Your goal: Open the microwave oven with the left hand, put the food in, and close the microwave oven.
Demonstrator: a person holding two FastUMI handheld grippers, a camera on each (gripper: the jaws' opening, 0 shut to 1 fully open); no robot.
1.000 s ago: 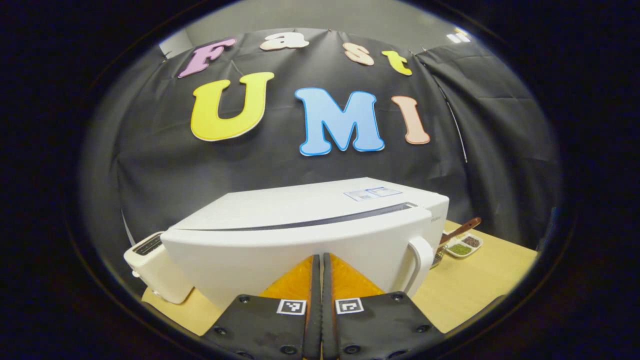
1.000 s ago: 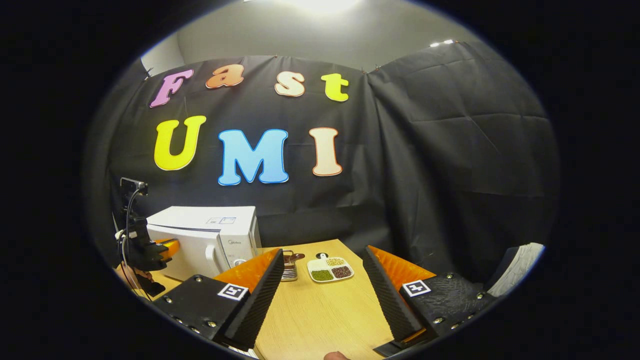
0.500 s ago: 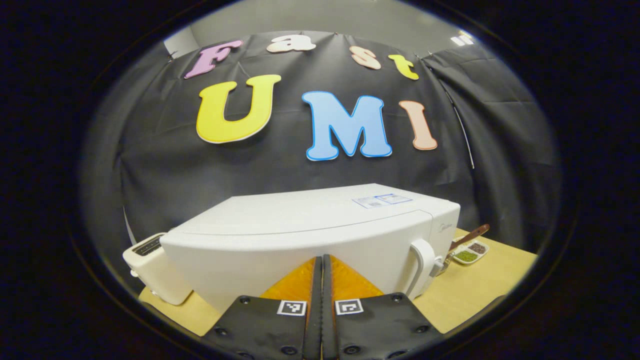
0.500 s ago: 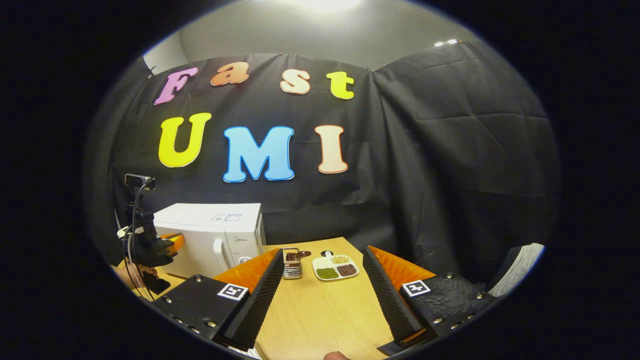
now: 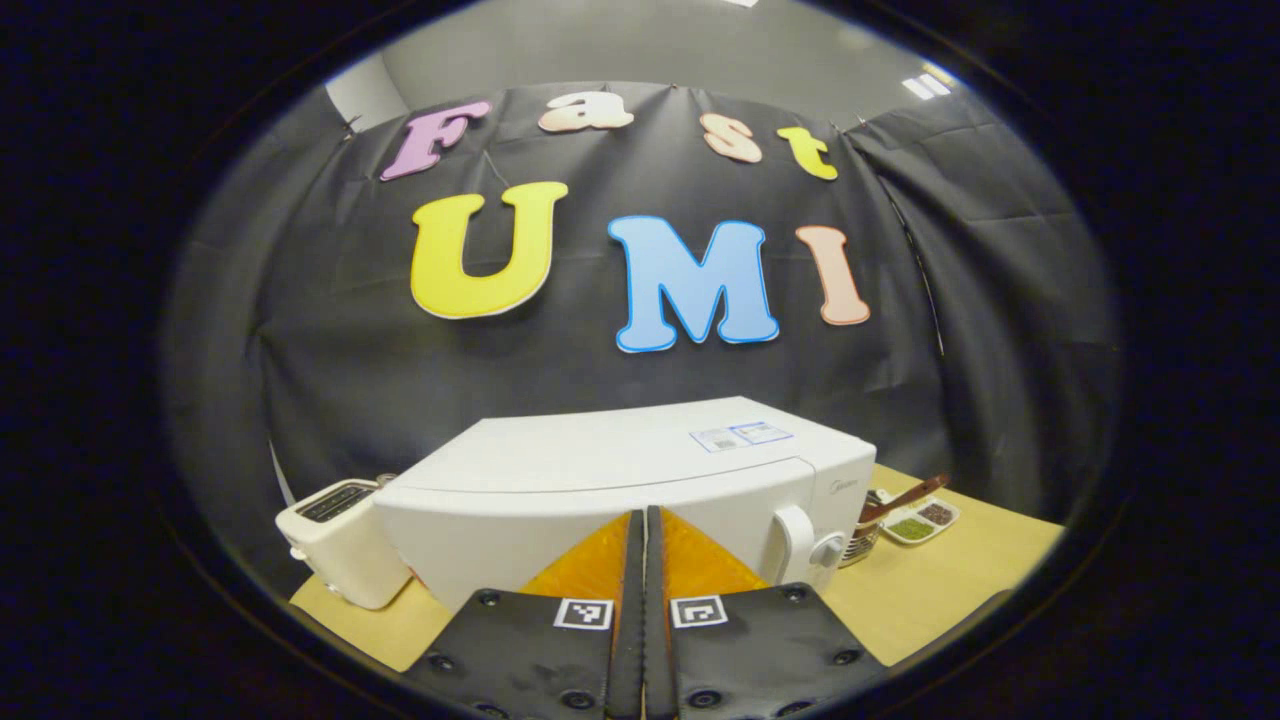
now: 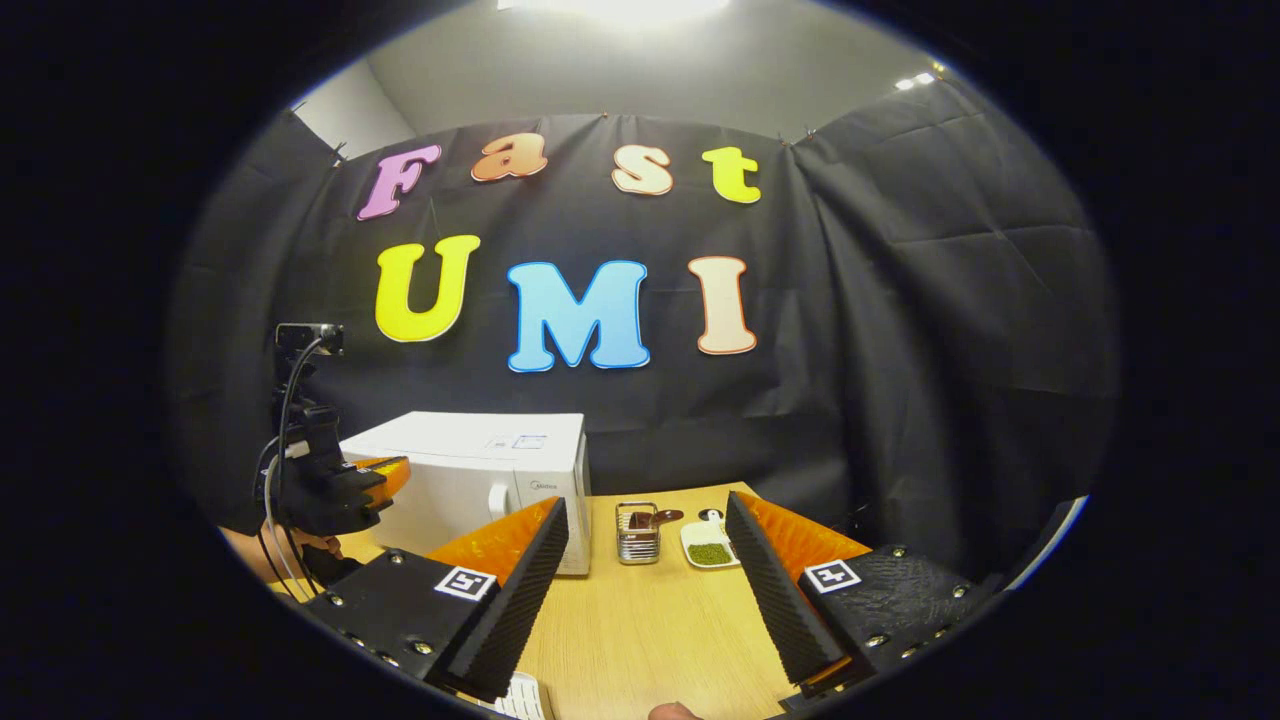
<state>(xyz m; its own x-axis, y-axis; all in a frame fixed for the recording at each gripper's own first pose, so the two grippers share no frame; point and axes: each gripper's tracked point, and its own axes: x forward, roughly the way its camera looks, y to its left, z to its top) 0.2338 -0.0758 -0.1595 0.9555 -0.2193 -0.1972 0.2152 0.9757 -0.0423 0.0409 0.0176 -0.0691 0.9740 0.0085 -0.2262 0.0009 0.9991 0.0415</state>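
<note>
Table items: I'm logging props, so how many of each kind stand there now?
Microwave: 1
Toaster: 1
Wire holder: 1
Divided dish: 1
Total: 4

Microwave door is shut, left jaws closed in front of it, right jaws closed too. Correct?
Not quite. The right gripper has its jaws wide apart over the table, as the right gripper view shows. The rest holds: the microwave door is shut and the left gripper has its jaws closed in front of it.
</note>
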